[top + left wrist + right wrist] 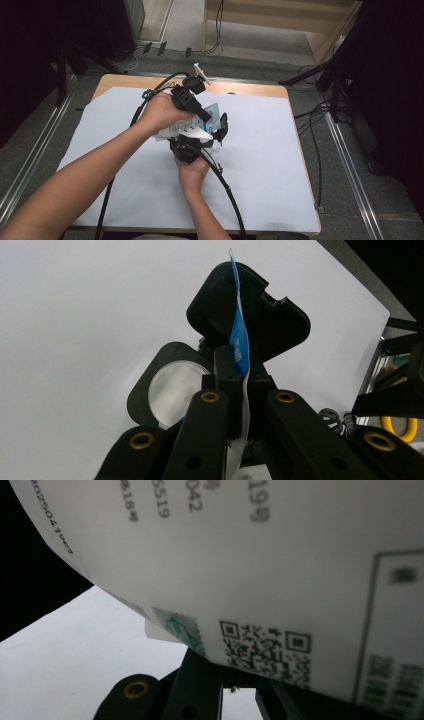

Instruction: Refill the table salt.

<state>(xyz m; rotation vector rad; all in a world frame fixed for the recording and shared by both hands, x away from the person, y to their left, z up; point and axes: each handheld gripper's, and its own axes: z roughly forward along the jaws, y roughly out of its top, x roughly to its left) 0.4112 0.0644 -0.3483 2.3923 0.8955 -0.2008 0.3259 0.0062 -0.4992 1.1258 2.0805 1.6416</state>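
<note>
Item: flat printed packet (pixel 186 131), white with a blue end and a QR label (pixel 265 652), held above the middle of the worktop (pixel 280 170) between both tongs; left tongs (pixel 235 390) closed on its thin blue-and-white edge, right tongs (pixel 189 148) closed on the white printed end, which curves over their camera. Risk, judged: two close grips on one limp sheet could tear or crease it if the hands pull apart or twist, or one edge could slip free. Surroundings: white cover sheet (pixel 125 165) lies bare on every side, worktop edges well apart from the hands; trailing cables (pixel 230 195) cross the near side.
</note>
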